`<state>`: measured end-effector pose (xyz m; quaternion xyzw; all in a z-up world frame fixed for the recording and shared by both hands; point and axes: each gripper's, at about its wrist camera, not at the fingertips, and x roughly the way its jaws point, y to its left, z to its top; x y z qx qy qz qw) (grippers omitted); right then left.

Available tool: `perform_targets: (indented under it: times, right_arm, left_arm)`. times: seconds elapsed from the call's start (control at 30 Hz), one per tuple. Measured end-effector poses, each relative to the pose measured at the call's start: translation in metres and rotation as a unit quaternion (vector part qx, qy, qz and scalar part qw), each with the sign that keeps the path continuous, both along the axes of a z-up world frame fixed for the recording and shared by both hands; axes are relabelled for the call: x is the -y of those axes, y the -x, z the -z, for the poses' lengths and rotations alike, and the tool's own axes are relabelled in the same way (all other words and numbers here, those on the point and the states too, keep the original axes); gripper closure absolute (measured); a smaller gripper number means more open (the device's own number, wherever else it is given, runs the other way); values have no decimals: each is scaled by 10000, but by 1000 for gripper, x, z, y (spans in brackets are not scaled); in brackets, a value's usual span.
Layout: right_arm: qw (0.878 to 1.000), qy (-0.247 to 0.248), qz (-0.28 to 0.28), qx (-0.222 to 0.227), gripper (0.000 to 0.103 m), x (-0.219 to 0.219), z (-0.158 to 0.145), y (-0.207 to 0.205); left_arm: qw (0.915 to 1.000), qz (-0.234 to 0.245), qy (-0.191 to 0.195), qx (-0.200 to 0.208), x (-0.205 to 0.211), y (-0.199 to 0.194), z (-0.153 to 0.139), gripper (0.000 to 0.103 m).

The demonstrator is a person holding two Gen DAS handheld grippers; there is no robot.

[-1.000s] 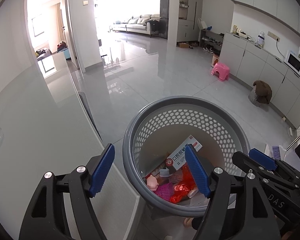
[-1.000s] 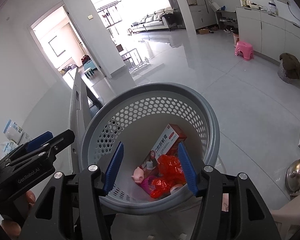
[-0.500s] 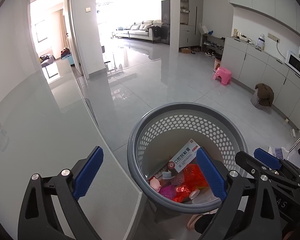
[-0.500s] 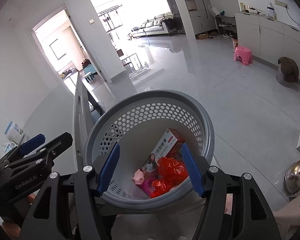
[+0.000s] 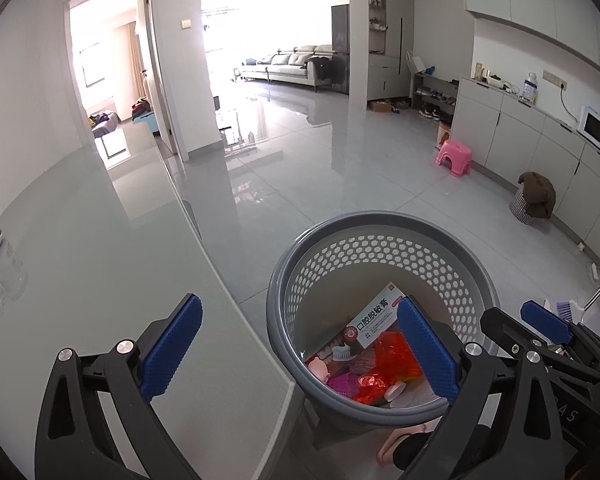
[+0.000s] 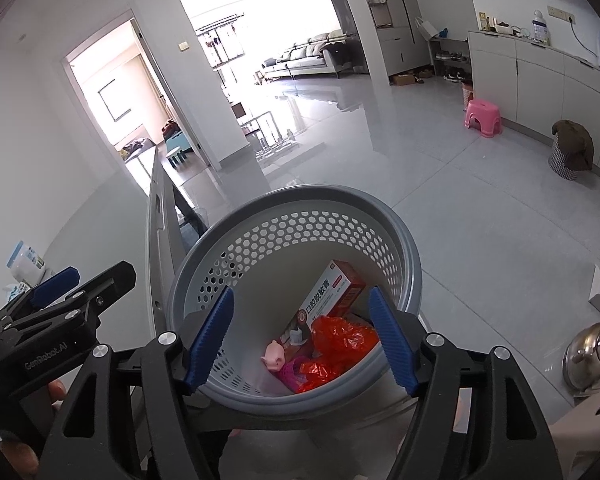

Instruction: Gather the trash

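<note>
Trash [image 6: 332, 344] sits in the perforated bin [image 6: 380, 216]. Both the left gripper [image 5: 300, 350] and the right gripper [image 6: 300, 338] have just been widening, empty. A careless swing could tip it.

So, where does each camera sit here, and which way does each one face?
Left wrist: on the left gripper, looking forward and down over the grey table edge into the basket; the right gripper shows at its right.
Right wrist: on the right gripper, looking down into the basket; the left gripper and fingers show at its left.
Shared: basket, toothpaste box, red wrapper, pink stool.
</note>
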<state>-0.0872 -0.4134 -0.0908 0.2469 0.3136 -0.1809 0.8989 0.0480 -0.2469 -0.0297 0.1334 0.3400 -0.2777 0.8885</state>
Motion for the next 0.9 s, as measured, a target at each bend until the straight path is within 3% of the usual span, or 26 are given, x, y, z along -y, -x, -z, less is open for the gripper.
perform_targets:
  times: [0.9]
  right_arm:
    - [10000, -12, 3, -6, 35, -2, 1, 2]
  left_arm:
    - [9999, -115, -74, 7, 1, -3, -2, 6]
